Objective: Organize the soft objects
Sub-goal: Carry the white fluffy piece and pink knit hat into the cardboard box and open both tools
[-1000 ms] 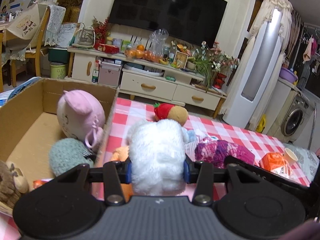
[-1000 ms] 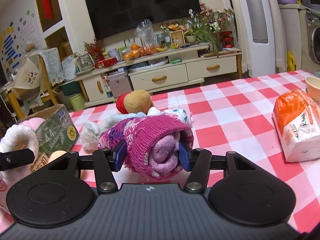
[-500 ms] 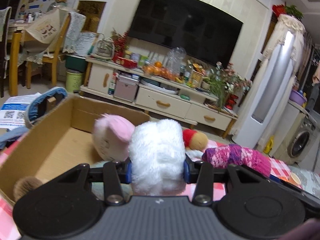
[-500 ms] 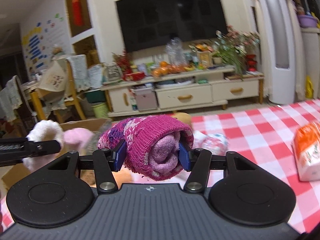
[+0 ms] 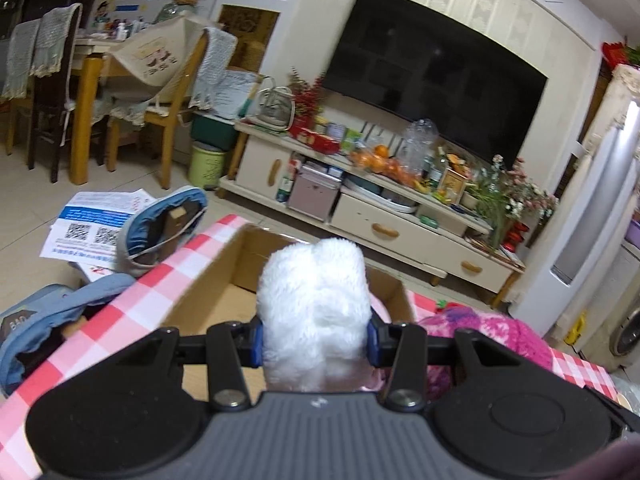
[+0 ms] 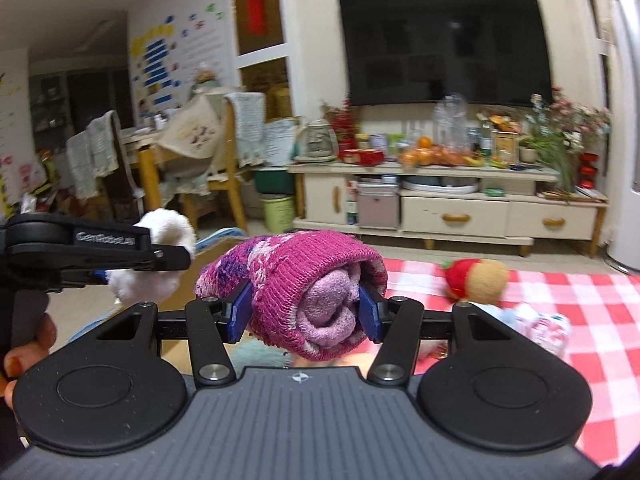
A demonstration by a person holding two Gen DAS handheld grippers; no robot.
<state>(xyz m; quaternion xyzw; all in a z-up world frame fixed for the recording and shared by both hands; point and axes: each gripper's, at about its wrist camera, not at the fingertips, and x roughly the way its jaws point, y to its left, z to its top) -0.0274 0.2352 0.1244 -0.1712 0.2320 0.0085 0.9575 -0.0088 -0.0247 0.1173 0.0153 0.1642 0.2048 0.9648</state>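
Observation:
My left gripper (image 5: 314,342) is shut on a white fluffy toy (image 5: 314,304) and holds it above the open cardboard box (image 5: 212,284). The toy also shows in the right wrist view (image 6: 160,252), left of my right gripper. My right gripper (image 6: 304,312) is shut on a rolled magenta knit hat (image 6: 296,296), held above the red-and-white checked table (image 6: 580,304). The hat also shows in the left wrist view (image 5: 492,332), at the right beside the box. A red and tan plush (image 6: 476,278) and a small pale cloth item (image 6: 544,326) lie on the table to the right.
A TV cabinet (image 5: 384,216) with fruit and bottles stands against the far wall under a large TV (image 5: 432,76). Blue padded stools (image 5: 160,228) and papers (image 5: 92,228) are on the floor left of the table. Wooden chairs (image 5: 168,92) stand further left.
Both grippers have risen and swung left with their loads. The white toy is now over the box, and the box's contents have dropped out of view behind the toy and gripper.

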